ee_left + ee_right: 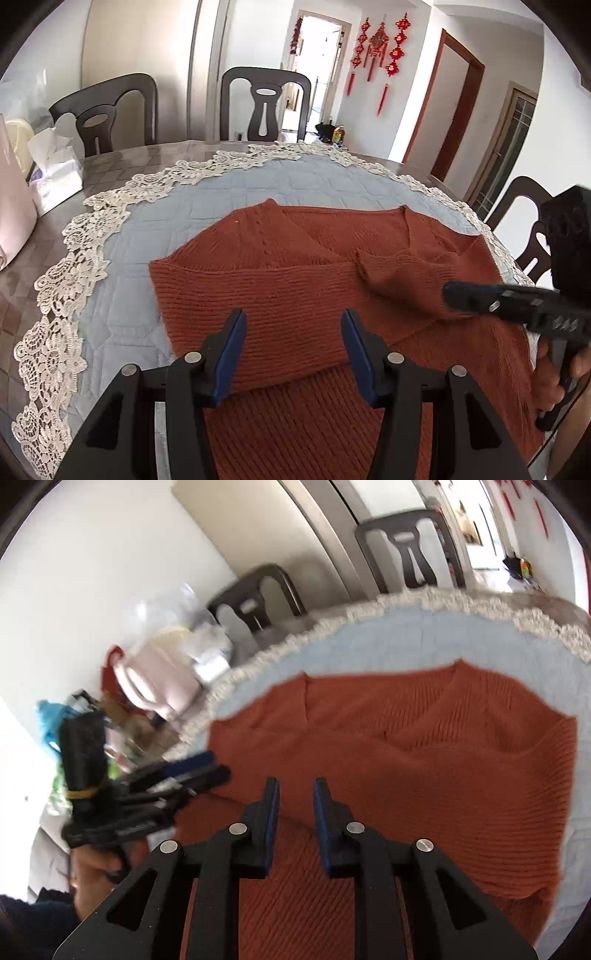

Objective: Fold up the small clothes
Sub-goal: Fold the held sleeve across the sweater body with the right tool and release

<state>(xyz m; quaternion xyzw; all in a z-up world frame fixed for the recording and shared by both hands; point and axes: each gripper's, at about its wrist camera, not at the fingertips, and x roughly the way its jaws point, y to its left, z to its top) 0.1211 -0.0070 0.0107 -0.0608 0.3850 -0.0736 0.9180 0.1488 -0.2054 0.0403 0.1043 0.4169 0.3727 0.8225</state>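
A rust-orange knitted sweater [295, 266] lies flat on a blue-grey quilted mat [147, 240] with a lace edge. One sleeve [399, 277] is folded across its body. My left gripper [293, 317] hovers over the sweater's near part, open, with nothing between its blue pads. My right gripper [295, 786] stands over the sweater [443, 775] with a narrow gap between its pads and nothing in that gap. From the left wrist view, the right gripper [448, 293] comes in from the right, its tip at the end of the folded sleeve. The left gripper [218, 766] shows blurred at the left.
The mat covers a dark glossy table [147, 155]. A tissue pack [55, 173] and a pink bag [14, 221] stand at the table's left. Dark chairs [264, 103] ring the far side, and another chair [524, 221] is at the right.
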